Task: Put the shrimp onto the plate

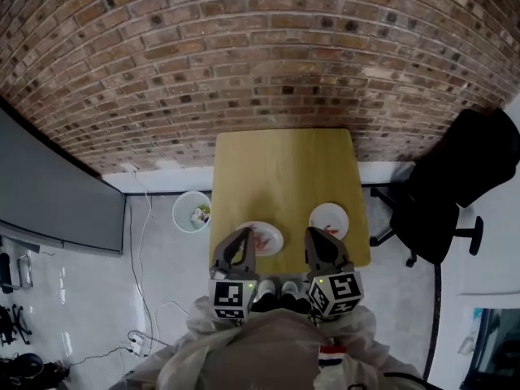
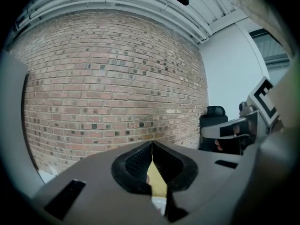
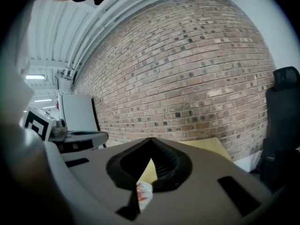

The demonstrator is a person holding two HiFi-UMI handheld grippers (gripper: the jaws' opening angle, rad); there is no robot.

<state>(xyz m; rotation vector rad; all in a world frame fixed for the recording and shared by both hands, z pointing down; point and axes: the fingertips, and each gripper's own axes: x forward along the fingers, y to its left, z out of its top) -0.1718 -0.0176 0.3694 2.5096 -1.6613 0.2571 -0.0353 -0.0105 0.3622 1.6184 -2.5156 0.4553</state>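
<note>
A small wooden table [image 1: 284,169] bears two white plates near its front edge. On the left plate [image 1: 272,242] lie reddish shrimp pieces [image 1: 261,237]. The right plate [image 1: 329,216] shows a red bit at its near rim. My left gripper [image 1: 240,236] is shut and empty, its tips over the left plate's near edge. My right gripper [image 1: 315,234] is also shut and empty, just before the right plate. In the left gripper view the jaws [image 2: 152,143] meet at the tip. In the right gripper view the gripper [image 3: 151,139] is shut, and red shrimp [image 3: 140,194] on a plate shows below it.
A white waste bin [image 1: 192,211] stands on the floor left of the table. A black office chair [image 1: 455,185] stands to the right. A brick wall [image 1: 260,55] runs behind the table, a grey panel [image 1: 49,193] at the left, and cables lie on the floor.
</note>
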